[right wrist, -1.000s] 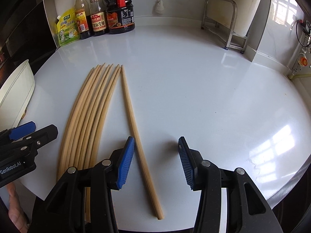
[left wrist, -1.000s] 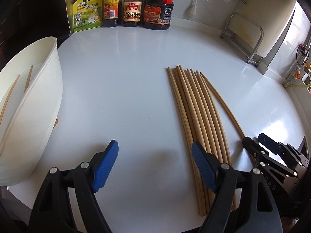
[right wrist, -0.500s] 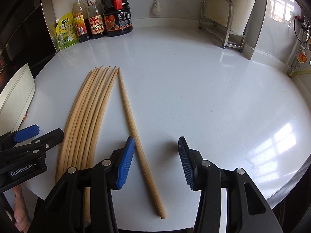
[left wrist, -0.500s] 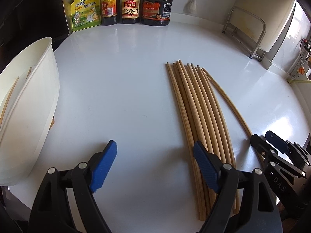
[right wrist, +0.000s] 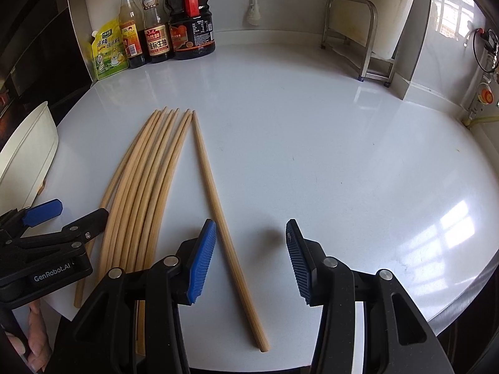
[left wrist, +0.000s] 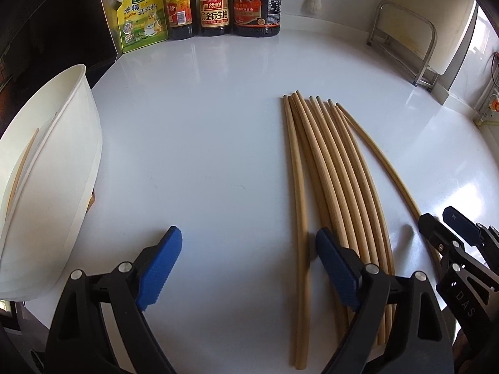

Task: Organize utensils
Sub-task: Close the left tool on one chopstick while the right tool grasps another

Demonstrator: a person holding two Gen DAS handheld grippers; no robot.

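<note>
Fingers of the left gripper point(left wrist: 248, 263) are opening wide, one long wooden chopstick point(left wrist: 300, 233) lying loose between them. Right gripper point(right wrist: 251, 257) fingers stand half apart over a lone wooden chopstick point(right wrist: 223, 227), not pressing it. Bundled chopsticks point(right wrist: 143, 193) reach the glossy white counter point(right wrist: 327, 155)'s near edge. Bare surface spreads toward its right edge; a white tub point(left wrist: 46, 187) sits at the left edge.

"GenRobot.AI" on the left claw point(right wrist: 67, 216) (white lettering); "金标生抽" bottle label point(left wrist: 214, 15).
</note>
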